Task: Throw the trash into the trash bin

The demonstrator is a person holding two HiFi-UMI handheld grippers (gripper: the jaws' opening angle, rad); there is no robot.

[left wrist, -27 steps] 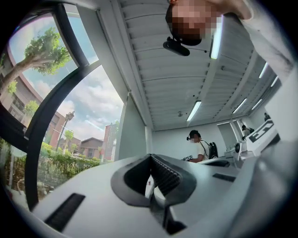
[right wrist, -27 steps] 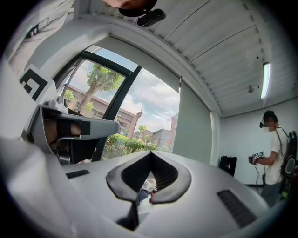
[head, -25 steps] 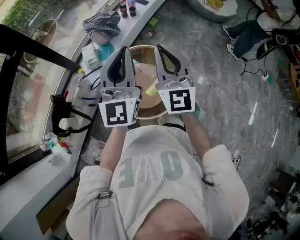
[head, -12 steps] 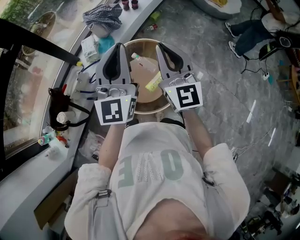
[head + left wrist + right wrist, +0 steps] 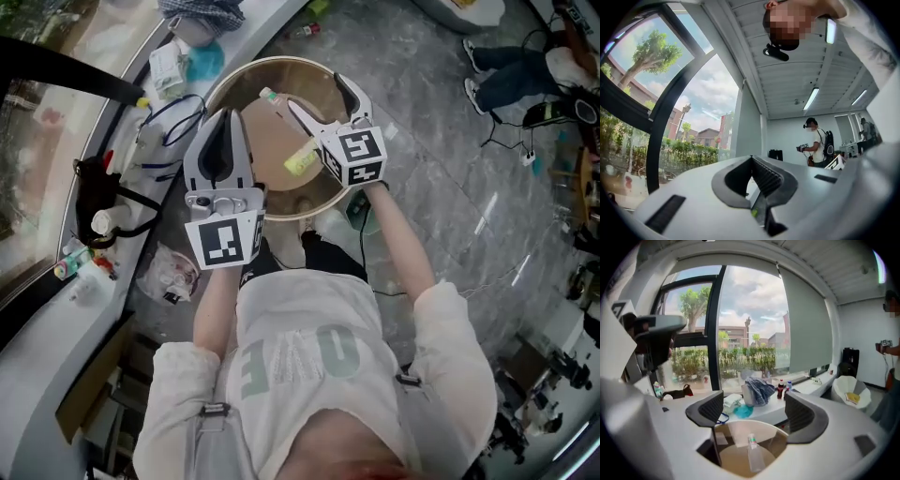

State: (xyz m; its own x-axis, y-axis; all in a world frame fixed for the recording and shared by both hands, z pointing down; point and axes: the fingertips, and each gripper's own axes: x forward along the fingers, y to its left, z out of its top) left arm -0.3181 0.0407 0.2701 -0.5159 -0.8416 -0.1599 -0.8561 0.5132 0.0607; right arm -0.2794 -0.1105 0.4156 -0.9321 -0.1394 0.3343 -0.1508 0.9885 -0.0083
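Grey marbled floor (image 5: 450, 141) fills the head view, with a curved white tabletop (image 5: 251, 47) running along the window at its left. A checked cloth (image 5: 202, 11) and a black bag (image 5: 94, 183) lie among the clutter there. The round trash bin (image 5: 246, 70), lined in tan, stands on the floor just beside that tabletop and right in front of the person. A clear plastic bottle (image 5: 278, 105) with a green band at its neck lies tilted inside the bin. A yellow-green piece of trash (image 5: 300, 161) sits lower down against the liner. The right tongs (image 5: 315, 92) reach over the bin's mouth (marker cube turned toward the head camera). Their jaws are opening and already stand wide, with nothing pressed between the pads. In the right gripper view the gap between the two jaws frames the bottle down in the bin below, apart from both pads. The left tongs (image 5: 225, 116) hang outside the bin at its near left rim, over the floor. Their jaws are brought together, and the left gripper view shows only a thin slit between them. A faint green speck shows in that slit, too small to tell what it is, so they seem empty.
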